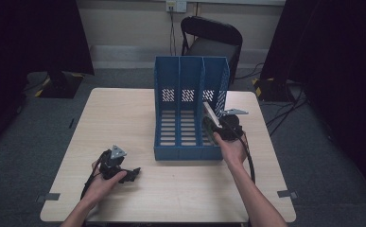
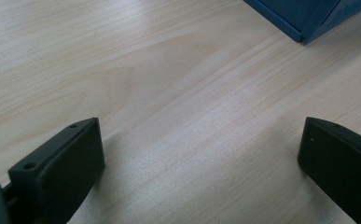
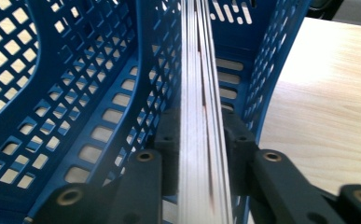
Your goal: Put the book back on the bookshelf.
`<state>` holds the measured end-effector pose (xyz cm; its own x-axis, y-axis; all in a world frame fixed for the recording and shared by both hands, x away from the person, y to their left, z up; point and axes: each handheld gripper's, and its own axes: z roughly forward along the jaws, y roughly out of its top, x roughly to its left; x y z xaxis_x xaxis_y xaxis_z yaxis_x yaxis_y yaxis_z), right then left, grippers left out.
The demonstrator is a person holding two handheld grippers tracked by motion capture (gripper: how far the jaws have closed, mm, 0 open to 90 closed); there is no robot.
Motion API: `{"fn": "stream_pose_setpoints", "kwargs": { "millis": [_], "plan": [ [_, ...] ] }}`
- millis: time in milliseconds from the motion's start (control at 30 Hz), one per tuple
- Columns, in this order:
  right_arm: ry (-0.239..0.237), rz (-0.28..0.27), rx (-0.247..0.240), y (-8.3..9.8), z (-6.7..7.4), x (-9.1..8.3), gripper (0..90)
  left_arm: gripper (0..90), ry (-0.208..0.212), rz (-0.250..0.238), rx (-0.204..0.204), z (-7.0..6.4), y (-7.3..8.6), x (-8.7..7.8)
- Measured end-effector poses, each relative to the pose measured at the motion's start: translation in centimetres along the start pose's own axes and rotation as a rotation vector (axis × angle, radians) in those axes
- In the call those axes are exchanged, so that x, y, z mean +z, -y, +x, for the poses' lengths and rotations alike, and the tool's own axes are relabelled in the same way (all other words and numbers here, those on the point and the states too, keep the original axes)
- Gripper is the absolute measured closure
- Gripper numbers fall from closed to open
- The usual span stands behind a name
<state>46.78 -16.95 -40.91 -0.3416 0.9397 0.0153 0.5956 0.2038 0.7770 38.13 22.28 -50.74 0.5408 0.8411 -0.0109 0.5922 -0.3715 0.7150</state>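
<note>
My right gripper [image 3: 199, 154] clamps thin book [image 3: 197, 93] mid-spine over blue file rack [image 1: 190, 85]; stiff, light, slippery. Left gripper [image 2: 201, 163] wide, idle on table [image 2: 169, 84].

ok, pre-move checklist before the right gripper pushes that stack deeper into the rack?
1. Right gripper clamped on the stack of sheets: ok, jaws pressed on both sides.
2. Stack inside the rightmost slot of the blue file rack: ok, edge-on between the slot's two walls.
3. Stack tidy: not ok, the sheets fan apart slightly.
4. Left gripper out of the way: ok, open over bare table, apart from the rack.
5. Rack held steady: not ok, nothing braces it.
6. Slot bottom ahead free: cannot tell, the stack hides it.
</note>
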Motion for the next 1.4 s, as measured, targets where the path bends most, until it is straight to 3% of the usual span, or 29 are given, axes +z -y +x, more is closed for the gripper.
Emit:
{"fn": "stream_pose_setpoints", "kwargs": {
  "millis": [333, 667, 1100, 1400],
  "plan": [
    [0.096, -0.049, 0.041, 0.1, 0.4, 0.1, 76.7, 0.0, -0.002, 0.001, 0.002, 0.0, 0.0, 0.0],
    [0.165, -0.086, 0.132, -0.3, 0.3, 0.4, 76.8, 0.0, 0.004, 0.002, 0.006, -0.1, -0.1, 0.1],
    [0.215, -0.083, 0.199, -0.7, 0.1, 1.4, 76.8, 0.0, 0.011, 0.003, 0.019, -0.1, -0.3, 0.3],
    [0.245, -0.084, 0.203, -0.7, 0.4, 1.6, 76.7, 0.0, 0.011, 0.003, 0.019, -0.1, -0.3, 0.3]
  ]
}}
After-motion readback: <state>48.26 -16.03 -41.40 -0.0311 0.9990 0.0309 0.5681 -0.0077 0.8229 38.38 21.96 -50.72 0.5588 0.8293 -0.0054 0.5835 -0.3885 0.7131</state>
